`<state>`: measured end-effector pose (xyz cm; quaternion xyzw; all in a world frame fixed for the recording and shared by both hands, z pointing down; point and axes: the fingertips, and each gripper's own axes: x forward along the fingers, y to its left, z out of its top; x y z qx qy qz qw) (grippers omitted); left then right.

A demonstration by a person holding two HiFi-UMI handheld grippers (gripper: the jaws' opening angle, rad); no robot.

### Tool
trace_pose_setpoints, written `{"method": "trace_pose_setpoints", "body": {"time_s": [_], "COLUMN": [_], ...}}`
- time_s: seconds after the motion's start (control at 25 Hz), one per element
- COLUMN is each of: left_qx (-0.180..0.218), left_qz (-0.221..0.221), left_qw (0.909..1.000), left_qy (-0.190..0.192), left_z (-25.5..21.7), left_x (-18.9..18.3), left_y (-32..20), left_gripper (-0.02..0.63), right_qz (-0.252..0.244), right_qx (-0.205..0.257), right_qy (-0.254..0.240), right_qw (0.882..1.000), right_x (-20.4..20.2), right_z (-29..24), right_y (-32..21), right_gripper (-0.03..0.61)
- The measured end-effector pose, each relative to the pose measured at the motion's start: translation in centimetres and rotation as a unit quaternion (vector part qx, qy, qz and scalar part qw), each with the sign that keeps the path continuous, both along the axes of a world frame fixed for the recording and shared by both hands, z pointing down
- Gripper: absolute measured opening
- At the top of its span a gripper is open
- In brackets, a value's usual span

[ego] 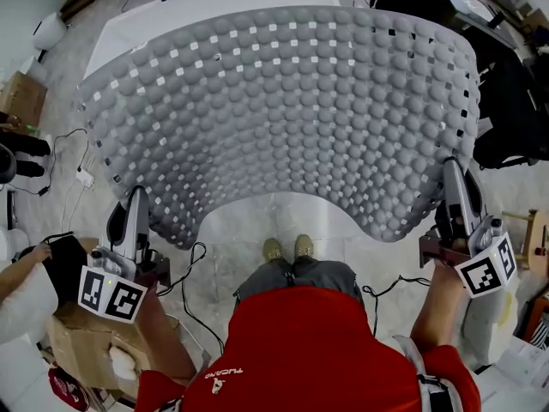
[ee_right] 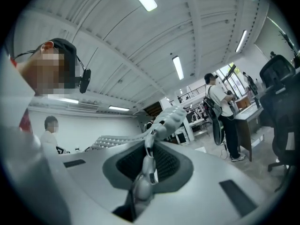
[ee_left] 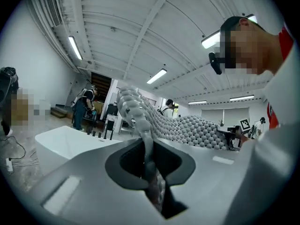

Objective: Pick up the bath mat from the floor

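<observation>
The bath mat (ego: 283,110), grey and covered in round bumps with square holes, is lifted off the floor and spreads wide in front of me in the head view. My left gripper (ego: 137,197) is shut on its near left corner. My right gripper (ego: 452,172) is shut on its near right corner. In the left gripper view the mat's edge (ee_left: 140,116) runs up out of the shut left gripper (ee_left: 149,158). The right gripper view shows a strip of the mat (ee_right: 164,118) pinched in the right gripper (ee_right: 147,165). The mat's near middle edge curves up above my shoes (ego: 287,249).
A white bathtub (ego: 154,15) stands beyond the mat. Cables (ego: 69,157) and a cardboard box (ego: 21,93) lie at the left, another box (ego: 77,342) and a person's hand (ego: 17,273) at the lower left. A black chair (ego: 515,118) is at the right. A person (ee_right: 220,107) stands in the background.
</observation>
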<state>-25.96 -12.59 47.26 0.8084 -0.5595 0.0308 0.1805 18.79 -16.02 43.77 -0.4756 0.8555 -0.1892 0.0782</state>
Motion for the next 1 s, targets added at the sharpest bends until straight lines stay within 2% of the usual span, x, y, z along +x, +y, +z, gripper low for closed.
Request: {"method": "trace_pose_setpoints", "body": {"time_s": [0.28,1.0], "left_qx": [0.032,0.044], "left_qz": [-0.003,0.001], "left_qw": [0.9995,0.9990], "left_qy": [0.002,0.011], "left_z": [-0.2,0.1], "left_x": [0.3,0.3], "left_y": [-0.2,0.0], "left_gripper": [0.040,0.040], "right_qz": [-0.002,-0.004], "right_qx": [0.028,0.038], "right_qy": [-0.016,-0.011], "right_qw": [0.999,0.999], "right_x": [1.4,0.5], "right_z": [0.5,0.4], "right_y": [0.0,0.6], "right_gripper": [0.041,0.041]}}
